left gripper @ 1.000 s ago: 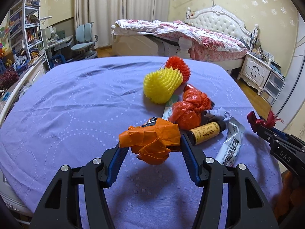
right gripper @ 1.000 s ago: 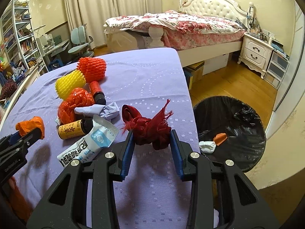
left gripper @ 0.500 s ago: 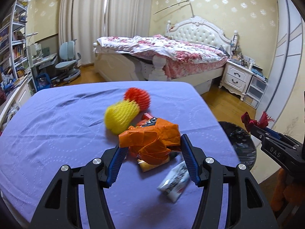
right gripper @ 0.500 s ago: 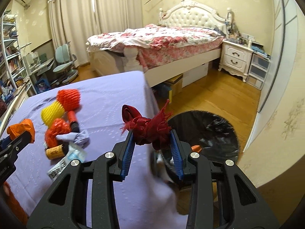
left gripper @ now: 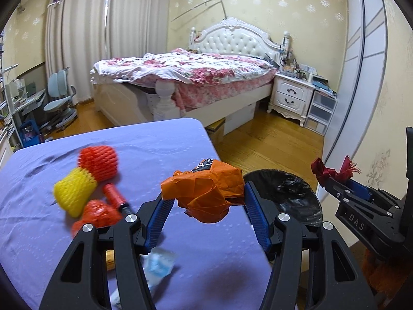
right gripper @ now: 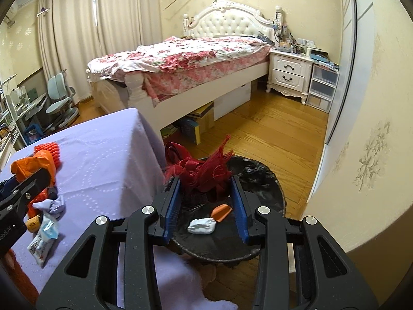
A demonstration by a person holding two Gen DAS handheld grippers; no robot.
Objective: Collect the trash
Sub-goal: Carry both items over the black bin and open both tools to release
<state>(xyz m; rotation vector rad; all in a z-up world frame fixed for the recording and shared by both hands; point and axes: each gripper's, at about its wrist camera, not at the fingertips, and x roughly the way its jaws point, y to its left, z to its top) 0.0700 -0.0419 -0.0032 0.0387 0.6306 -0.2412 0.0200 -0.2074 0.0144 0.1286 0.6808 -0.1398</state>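
Crumpled orange plastic wrapper [left gripper: 206,188] clamped in left hand-held gripper [left gripper: 205,215], above tabletop [left gripper: 160,142] edge. Frayed dark-red mesh [right gripper: 204,173] pinched in right hand-held gripper [right gripper: 205,204], over black-lined bin [right gripper: 260,180]. Binned: white wad [right gripper: 201,225], orange scrap. Remaining: foam nets, bottles, packet.

Crinkled orange plastic wrapper [left gripper: 206,193]; frayed red mesh [right gripper: 204,173], perhaps cloth; glossy black bin liner [right gripper: 258,178].
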